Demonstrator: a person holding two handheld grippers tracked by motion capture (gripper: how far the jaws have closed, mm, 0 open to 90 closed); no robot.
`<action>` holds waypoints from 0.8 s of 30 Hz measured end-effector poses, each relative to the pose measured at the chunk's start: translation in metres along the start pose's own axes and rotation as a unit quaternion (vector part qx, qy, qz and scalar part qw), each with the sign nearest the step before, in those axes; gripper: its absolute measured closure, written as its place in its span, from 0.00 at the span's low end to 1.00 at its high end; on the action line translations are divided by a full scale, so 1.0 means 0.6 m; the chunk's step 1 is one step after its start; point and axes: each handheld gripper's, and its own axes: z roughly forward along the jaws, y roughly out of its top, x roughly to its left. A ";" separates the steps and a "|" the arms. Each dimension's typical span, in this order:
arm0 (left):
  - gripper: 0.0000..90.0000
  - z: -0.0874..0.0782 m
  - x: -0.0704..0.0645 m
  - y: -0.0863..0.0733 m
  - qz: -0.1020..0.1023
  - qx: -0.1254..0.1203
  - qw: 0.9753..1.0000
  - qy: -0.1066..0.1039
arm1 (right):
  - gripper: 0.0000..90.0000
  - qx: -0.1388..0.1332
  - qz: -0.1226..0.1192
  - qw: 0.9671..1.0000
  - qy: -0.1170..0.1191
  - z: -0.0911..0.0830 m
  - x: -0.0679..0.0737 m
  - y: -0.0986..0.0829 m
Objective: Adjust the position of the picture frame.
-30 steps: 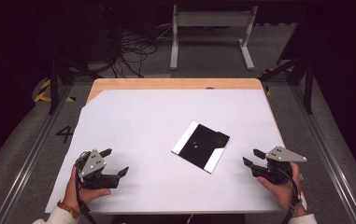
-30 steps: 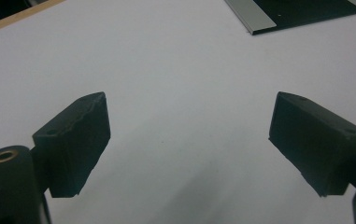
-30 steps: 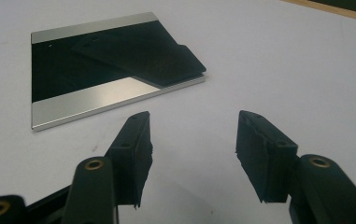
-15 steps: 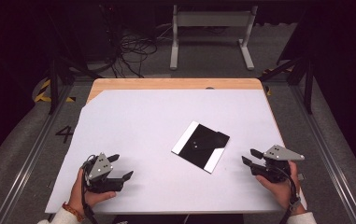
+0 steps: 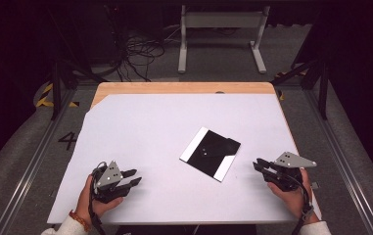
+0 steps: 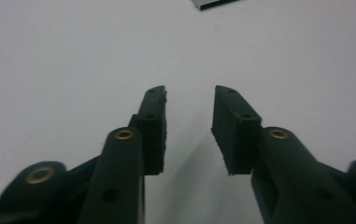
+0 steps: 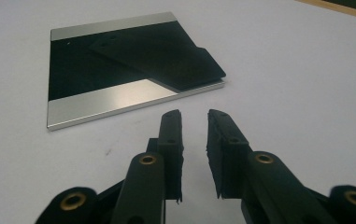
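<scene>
High view: left gripper (image 5: 131, 177) low at near-left corner of tabletop (image 5: 154, 122), jaws parted, empty, held in a hand (image 5: 96, 200) coming in from below. Right gripper (image 5: 260, 165) at near-right edge, jaws slightly apart, gripping nothing, aimed at plate (image 5: 210, 153). Plate flat, square, just right of centre: black middle, two shiny metal strips, thin dark flap on top. Tabletop matte white, wooden far edge.
</scene>
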 end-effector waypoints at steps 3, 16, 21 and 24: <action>0.96 0.000 -0.002 0.002 0.006 0.002 1.000 -0.004 | 0.92 0.000 -0.005 1.000 0.003 0.001 0.003 0.002; 1.00 0.031 -0.005 0.027 0.010 0.011 1.000 -0.021 | 1.00 0.006 -0.015 1.000 0.007 0.019 0.004 0.016; 0.99 0.049 -0.006 0.038 0.009 0.024 0.999 -0.030 | 1.00 0.008 -0.018 1.000 0.012 0.031 0.003 0.027; 0.99 0.059 -0.007 0.048 0.009 0.025 0.999 -0.037 | 1.00 0.015 -0.023 1.000 0.005 0.041 0.004 0.033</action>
